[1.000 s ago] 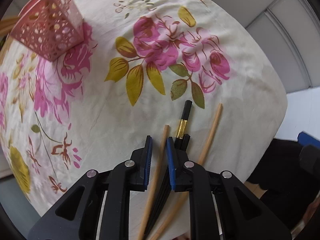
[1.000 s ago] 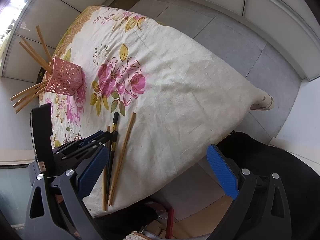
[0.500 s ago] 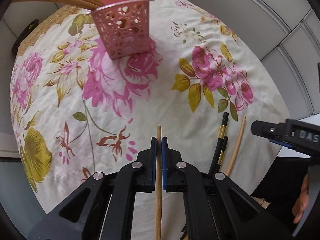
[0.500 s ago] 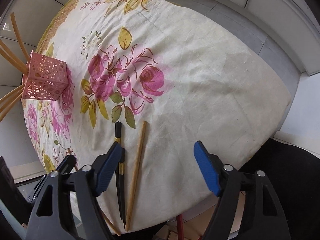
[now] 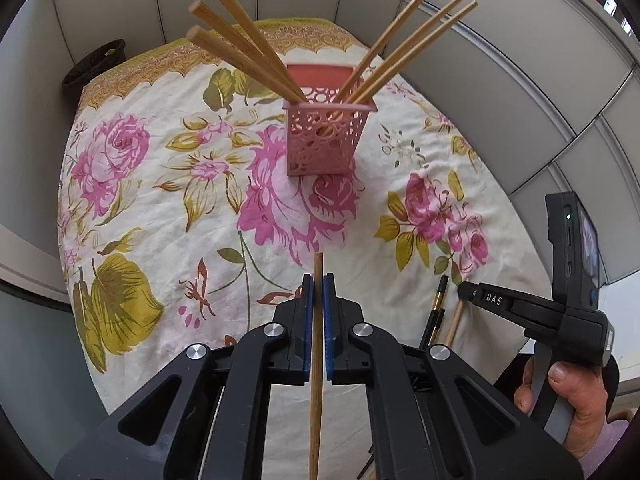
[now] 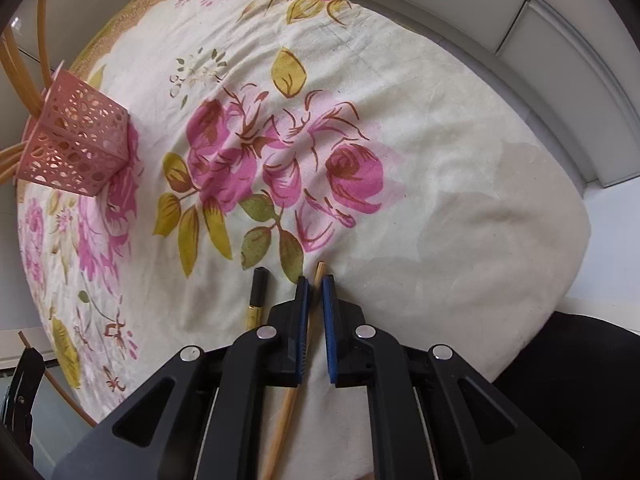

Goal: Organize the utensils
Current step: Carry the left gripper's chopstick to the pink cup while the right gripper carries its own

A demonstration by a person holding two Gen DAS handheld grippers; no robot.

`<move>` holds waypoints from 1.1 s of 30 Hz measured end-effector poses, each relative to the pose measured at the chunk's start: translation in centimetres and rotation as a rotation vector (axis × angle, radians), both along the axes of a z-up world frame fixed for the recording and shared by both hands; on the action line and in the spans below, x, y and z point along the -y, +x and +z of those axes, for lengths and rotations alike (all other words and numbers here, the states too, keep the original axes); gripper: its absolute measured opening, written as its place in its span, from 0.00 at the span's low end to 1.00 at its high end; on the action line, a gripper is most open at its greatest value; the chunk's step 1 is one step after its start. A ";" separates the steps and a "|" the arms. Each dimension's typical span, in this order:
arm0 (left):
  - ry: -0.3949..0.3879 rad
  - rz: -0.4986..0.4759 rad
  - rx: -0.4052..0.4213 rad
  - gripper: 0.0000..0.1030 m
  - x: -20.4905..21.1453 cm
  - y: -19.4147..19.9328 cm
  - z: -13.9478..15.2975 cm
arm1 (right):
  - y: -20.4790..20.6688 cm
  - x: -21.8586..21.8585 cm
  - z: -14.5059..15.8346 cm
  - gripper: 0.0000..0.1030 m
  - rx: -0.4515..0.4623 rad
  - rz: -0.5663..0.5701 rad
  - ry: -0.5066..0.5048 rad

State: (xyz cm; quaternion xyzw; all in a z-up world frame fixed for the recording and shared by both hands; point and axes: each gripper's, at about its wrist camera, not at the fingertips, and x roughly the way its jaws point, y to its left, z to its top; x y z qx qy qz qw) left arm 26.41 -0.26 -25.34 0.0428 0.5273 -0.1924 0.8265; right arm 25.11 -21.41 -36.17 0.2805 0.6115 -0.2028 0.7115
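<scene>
Left tool (image 5: pixel 317 284): pads clamped on a bamboo chopstick (image 5: pixel 317 360), held clear of the counter (image 5: pixel 400 280). Stick runs straight along the tool axis, tip poking just past the fingertips and aimed at the pink perforated holder (image 5: pixel 326 140).

Holder stands upright on the floral cloth (image 5: pixel 160 208), well ahead of the left tool. Six bamboo sticks (image 5: pixel 244 40) already in it, fanned in two bunches of three (left-leaning and right-leaning).

Right tool (image 6: pixel 315 292): low over the near edge of the counter, pads nearly together around a second bamboo chopstick (image 6: pixel 288 408) lying on the cloth. Left pad looks to touch the stick, a sliver of gap at the right pad; can't tell if it is gripped yet. Stick slants slightly across the tool axis.

Black chopsticks with gold bands (image 6: pixel 256 300) lie just left of the right tool, parallel-ish, untouched.

In the left view the right hand (image 5: pixel 576 400) wraps the handle, thumb on top, tool pitched down toward the cloth.
</scene>
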 end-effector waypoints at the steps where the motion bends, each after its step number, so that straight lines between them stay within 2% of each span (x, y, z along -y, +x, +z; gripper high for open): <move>1: -0.023 0.008 0.017 0.04 -0.1 -0.1 0.5 | -0.1 0.4 0.1 0.06 0.023 0.001 0.022; 4: -0.071 0.036 0.091 0.04 -0.4 -0.8 2.4 | -0.6 1.1 1.9 0.05 0.126 0.025 0.001; 12: -0.160 0.089 0.257 0.04 -0.7 -3.6 7.5 | -3.3 -0.7 10.8 0.05 0.428 0.179 -0.190; 15: -0.176 0.095 0.308 0.04 -0.5 -4.7 9.2 | -4.7 -1.0 13.6 0.05 0.513 0.232 -0.242; 21: -0.222 0.104 0.391 0.04 -0.3 -6.2 13.0 | -6.5 -0.7 18.5 0.05 0.621 0.256 -0.244; 25: -0.239 0.097 0.444 0.03 0.2 -6.3 15.7 | -6.4 -0.1 21.8 0.05 0.676 0.254 -0.239; 33: -0.229 0.080 0.521 0.03 1.9 -3.4 20.3 | -3.4 0.8 28.5 0.05 0.759 0.258 -0.192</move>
